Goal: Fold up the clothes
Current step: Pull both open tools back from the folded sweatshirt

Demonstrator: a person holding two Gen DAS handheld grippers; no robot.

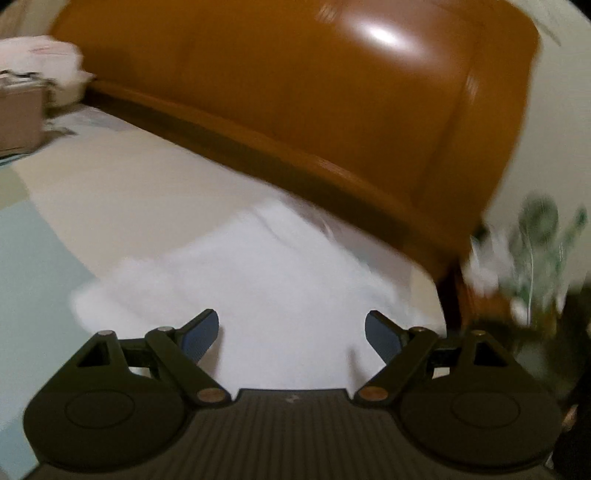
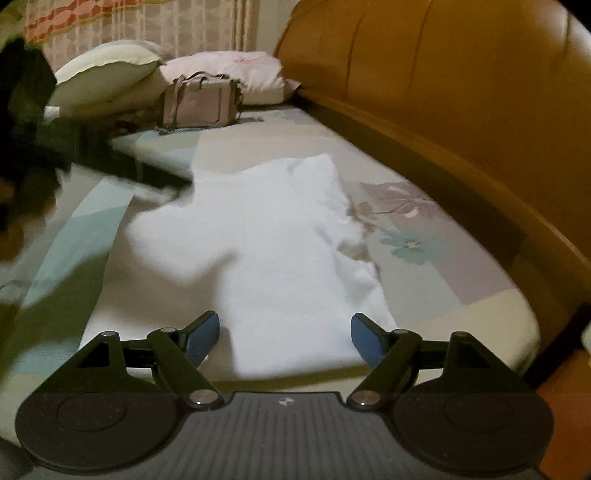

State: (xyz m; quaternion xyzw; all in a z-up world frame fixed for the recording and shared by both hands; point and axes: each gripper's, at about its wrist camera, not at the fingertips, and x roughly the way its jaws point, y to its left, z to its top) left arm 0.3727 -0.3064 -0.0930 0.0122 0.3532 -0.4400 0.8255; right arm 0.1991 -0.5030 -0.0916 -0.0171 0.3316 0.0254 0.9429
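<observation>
Left wrist view, blurred. At far left I see a brown bag (image 1: 18,118) and a pale pillow (image 1: 55,70) on the bed (image 1: 122,177). The white garment (image 1: 258,280) lies on the bed sheet, spread out in front of my left tongs (image 1: 291,332). Left tongs released: blue pads (image 1: 201,338) stand wide apart, nothing pinched between them, white cloth visible beyond the gap. I cannot tell whether the pads touch the cloth. The tan padded headboard (image 1: 295,92) runs across the top of this view, tilted. At far right, a green leafy shape (image 1: 543,240), too smeared to identify.

Right wrist view, sharper. At far left, a dark blurred shape (image 2: 33,140), unidentifiable. Behind it, two pillows (image 2: 107,74) and the same bag (image 2: 201,101) at the far end of the bed. Patterned curtain (image 2: 147,26) behind them. The garment (image 2: 266,240) lies flat in the middle of the floral sheet (image 2: 413,236), its near edge just ahead of my right tongs (image 2: 284,338). Right tongs released too: jaws wide, nothing gripped, cloth showing between the pads. Headboard (image 2: 461,92) along the right side.
</observation>
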